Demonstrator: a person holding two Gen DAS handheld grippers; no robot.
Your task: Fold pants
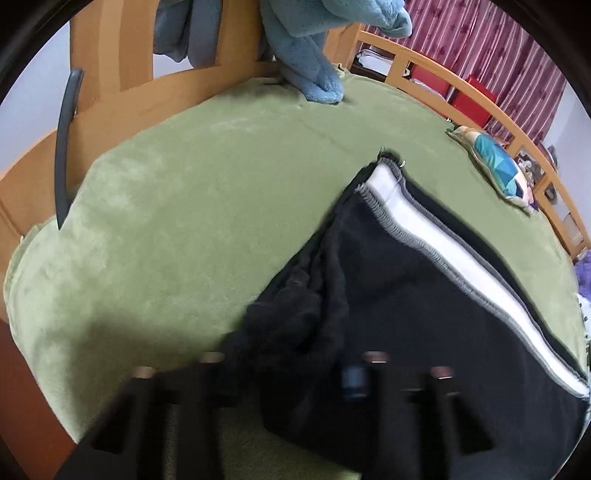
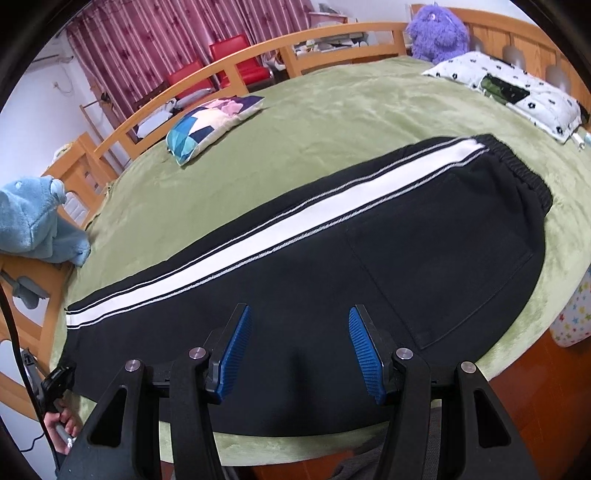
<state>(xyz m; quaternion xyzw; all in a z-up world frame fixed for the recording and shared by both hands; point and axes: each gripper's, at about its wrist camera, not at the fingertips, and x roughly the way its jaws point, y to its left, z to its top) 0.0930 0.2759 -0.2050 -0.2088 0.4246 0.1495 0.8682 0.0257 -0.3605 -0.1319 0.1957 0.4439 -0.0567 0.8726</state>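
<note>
Black pants (image 2: 332,266) with a white side stripe lie folded lengthwise on the green bed, waistband at the far right, cuffs at the left. My right gripper (image 2: 300,350) is open above the near edge of the pants, its blue pads (image 2: 236,354) apart and empty. In the left wrist view the pants (image 1: 406,295) show their cuff end, lifted and bunched. My left gripper (image 1: 295,373) is blurred at the cuff end, with black fabric bunched between the jaws, which seem shut on it. The left gripper also shows in the right wrist view (image 2: 55,384).
The green bedspread (image 2: 295,122) covers a wooden-framed bed (image 2: 258,51). A blue plush blanket (image 1: 306,55) hangs at the footboard. A patterned cushion (image 2: 207,122), a white spotted pillow (image 2: 517,88) and a purple plush toy (image 2: 436,33) lie along the far side.
</note>
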